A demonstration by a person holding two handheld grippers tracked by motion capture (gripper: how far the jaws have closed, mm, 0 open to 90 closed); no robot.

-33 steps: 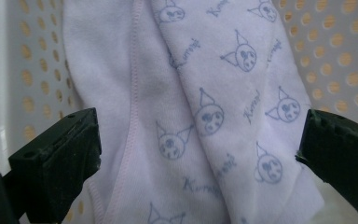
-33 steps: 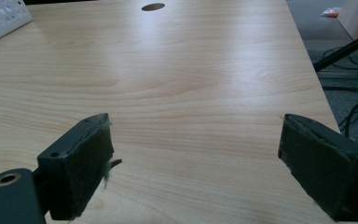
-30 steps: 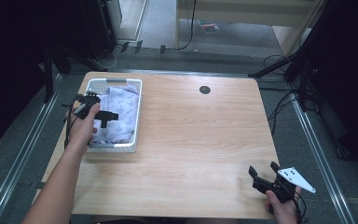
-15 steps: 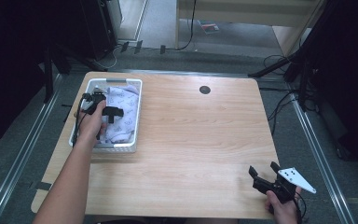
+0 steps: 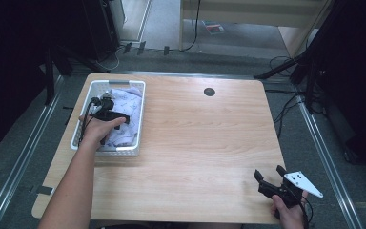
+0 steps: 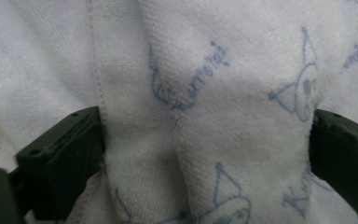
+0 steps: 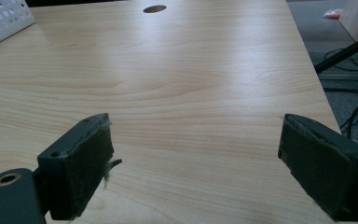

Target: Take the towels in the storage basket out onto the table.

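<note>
Two grippers were out. The left gripper (image 5: pixel 106 113) was down in the basket (image 5: pixel 140 112), its jaws wide around a fold of the cloth (image 6: pixel 205 121), ready to pinch it. The right gripper (image 5: pixel 272 179) waited wide open over the table (image 5: pixel 205 138)

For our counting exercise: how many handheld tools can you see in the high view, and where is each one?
2. The left tool is down in the white basket on the printed towel; the right tool is at the table's near right corner.
</note>
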